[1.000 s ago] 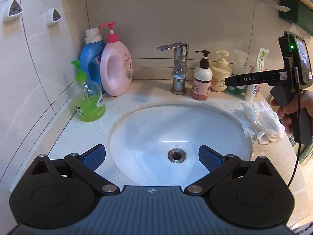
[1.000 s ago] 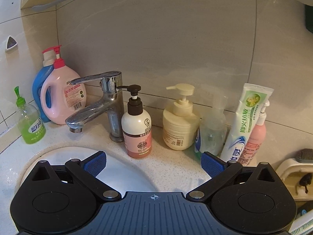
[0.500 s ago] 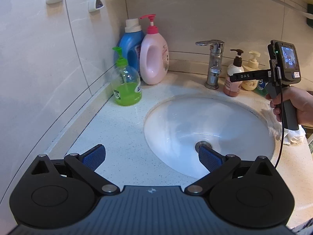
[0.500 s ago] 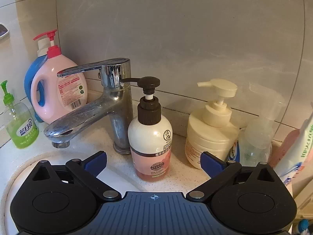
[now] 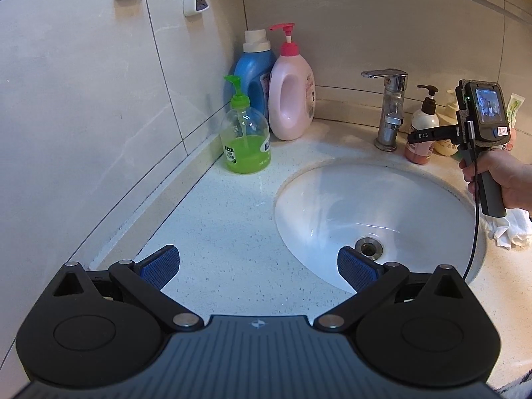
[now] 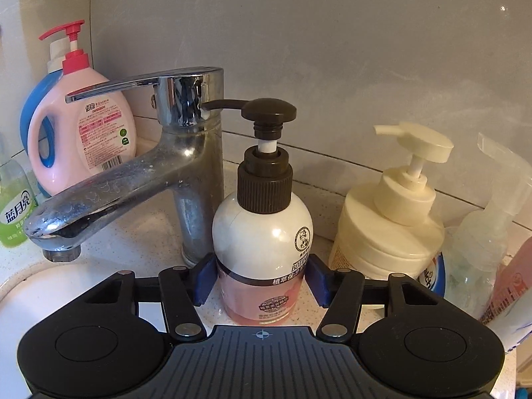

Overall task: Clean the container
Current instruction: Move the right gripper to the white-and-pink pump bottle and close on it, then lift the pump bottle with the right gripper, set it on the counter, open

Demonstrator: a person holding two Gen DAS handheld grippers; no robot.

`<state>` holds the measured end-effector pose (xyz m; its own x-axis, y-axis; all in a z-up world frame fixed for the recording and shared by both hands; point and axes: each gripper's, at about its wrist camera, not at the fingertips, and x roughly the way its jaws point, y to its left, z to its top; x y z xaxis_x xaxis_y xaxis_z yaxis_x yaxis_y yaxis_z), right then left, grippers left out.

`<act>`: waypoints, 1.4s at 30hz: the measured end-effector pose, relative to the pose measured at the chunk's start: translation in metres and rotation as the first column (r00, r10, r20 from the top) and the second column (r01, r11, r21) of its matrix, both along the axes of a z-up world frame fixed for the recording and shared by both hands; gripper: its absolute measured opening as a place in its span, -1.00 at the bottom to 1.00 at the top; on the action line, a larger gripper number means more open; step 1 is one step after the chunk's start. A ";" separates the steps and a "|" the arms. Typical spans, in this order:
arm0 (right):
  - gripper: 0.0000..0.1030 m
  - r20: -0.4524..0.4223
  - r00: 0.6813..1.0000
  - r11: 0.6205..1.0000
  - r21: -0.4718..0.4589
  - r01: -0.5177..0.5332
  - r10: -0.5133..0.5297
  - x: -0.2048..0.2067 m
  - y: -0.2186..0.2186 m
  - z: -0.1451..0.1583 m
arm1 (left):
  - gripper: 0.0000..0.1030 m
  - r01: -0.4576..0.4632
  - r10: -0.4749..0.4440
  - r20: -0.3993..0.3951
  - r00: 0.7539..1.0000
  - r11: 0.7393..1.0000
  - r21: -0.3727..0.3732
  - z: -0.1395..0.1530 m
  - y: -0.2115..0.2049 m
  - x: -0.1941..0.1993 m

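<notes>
In the left wrist view, the left gripper hovers with its blue pads spread wide and nothing between them, above the speckled counter at the left rim of the white sink. A green soap bottle stands near the wall, its label too small to read, with a blue jug and a pink jug behind it. Across the basin a hand grips the handle of the right gripper, whose arm reads "DAS" and whose small screen glows; its tip reaches to the pump bottle just right of the tap. A crumpled white cloth lies on the counter under that hand. In the right wrist view, the right gripper has its blue pads pressed against both sides of the pump bottle, which stands upright on the counter beside the tap. The white-and-pink bottle has a dark brown pump, a round mascot logo, the letters "BOTAN" partly covered, and Chinese characters. At the left edge the green bottle shows "蓝月亮". A cream pump jar and a clear bottle stand to the right.
</notes>
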<state>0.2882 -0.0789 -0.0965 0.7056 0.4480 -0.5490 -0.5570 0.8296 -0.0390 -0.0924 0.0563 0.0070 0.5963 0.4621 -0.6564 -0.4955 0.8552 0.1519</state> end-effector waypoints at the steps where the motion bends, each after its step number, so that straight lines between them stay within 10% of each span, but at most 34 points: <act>1: 0.16 -0.001 1.000 1.000 0.005 -0.001 0.001 -0.001 -0.001 0.000 | 0.99 0.002 -0.002 0.002 1.000 1.000 0.001 0.000 0.000 0.000; 21: 0.16 0.023 0.990 0.989 0.059 -0.138 0.137 -0.093 -0.016 0.054 | 0.99 0.100 -0.095 0.075 0.993 0.993 -0.063 -0.005 0.011 -0.017; 42: 0.17 -0.109 0.880 0.886 0.097 -0.454 0.463 -0.241 0.065 0.041 | 0.99 0.254 -0.253 0.047 0.966 0.967 -0.015 -0.017 0.046 -0.055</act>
